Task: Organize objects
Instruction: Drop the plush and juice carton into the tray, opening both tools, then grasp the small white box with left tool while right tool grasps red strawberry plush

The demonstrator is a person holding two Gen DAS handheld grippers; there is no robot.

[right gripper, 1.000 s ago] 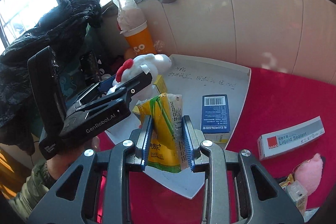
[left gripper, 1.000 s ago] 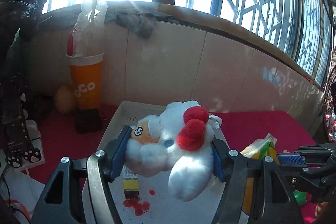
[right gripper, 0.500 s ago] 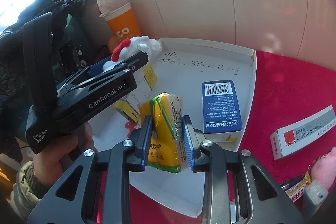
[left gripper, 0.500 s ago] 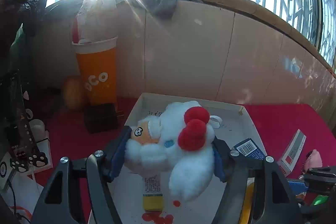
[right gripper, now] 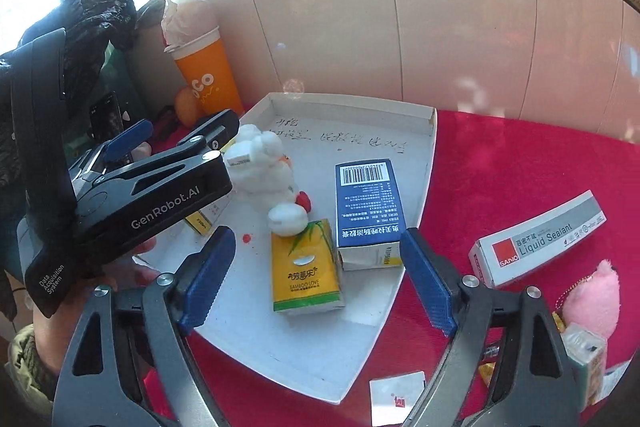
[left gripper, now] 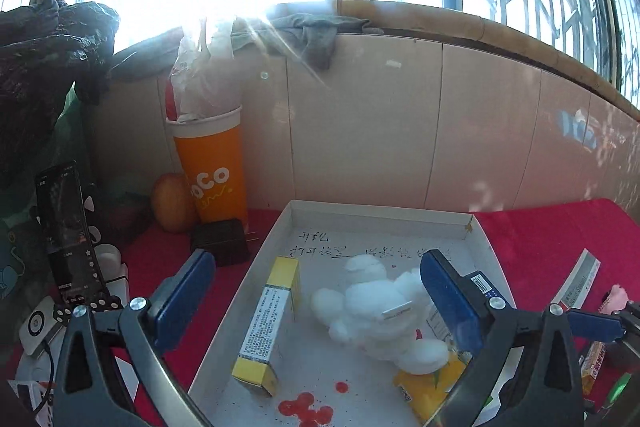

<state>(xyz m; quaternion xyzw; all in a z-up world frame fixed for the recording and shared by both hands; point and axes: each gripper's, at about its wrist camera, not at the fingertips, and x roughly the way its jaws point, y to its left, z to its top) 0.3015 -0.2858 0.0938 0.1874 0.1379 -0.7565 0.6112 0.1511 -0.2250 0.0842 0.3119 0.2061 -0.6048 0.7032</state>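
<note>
A white plush toy [left gripper: 376,311] with a red bow lies in the white tray [left gripper: 380,215], beside a long yellow box [left gripper: 268,319]. My left gripper [left gripper: 316,297] hangs over it, jaws opening wide, pads clear of the toy. In the right wrist view a yellow tissue pack [right gripper: 304,271] lies flat in the tray [right gripper: 430,147], one end under the toy [right gripper: 264,163], next to a blue box [right gripper: 368,207]. My right gripper [right gripper: 318,281] stands above the pack, jaws opening, touching nothing. The left gripper [right gripper: 186,125] shows at the left there.
An orange cup [left gripper: 212,179], a round fruit [left gripper: 172,203], a black charger [left gripper: 220,241] and a phone [left gripper: 68,227] crowd the tray's left side. On the red cloth to the right lie a Liquid Sealant box [right gripper: 540,239] and a pink plush [right gripper: 596,299]. A tiled wall stands behind.
Both grippers have let go. The plush toy dropped from the left jaws into the tray, and the tissue pack left the right jaws and now lies flat there.
</note>
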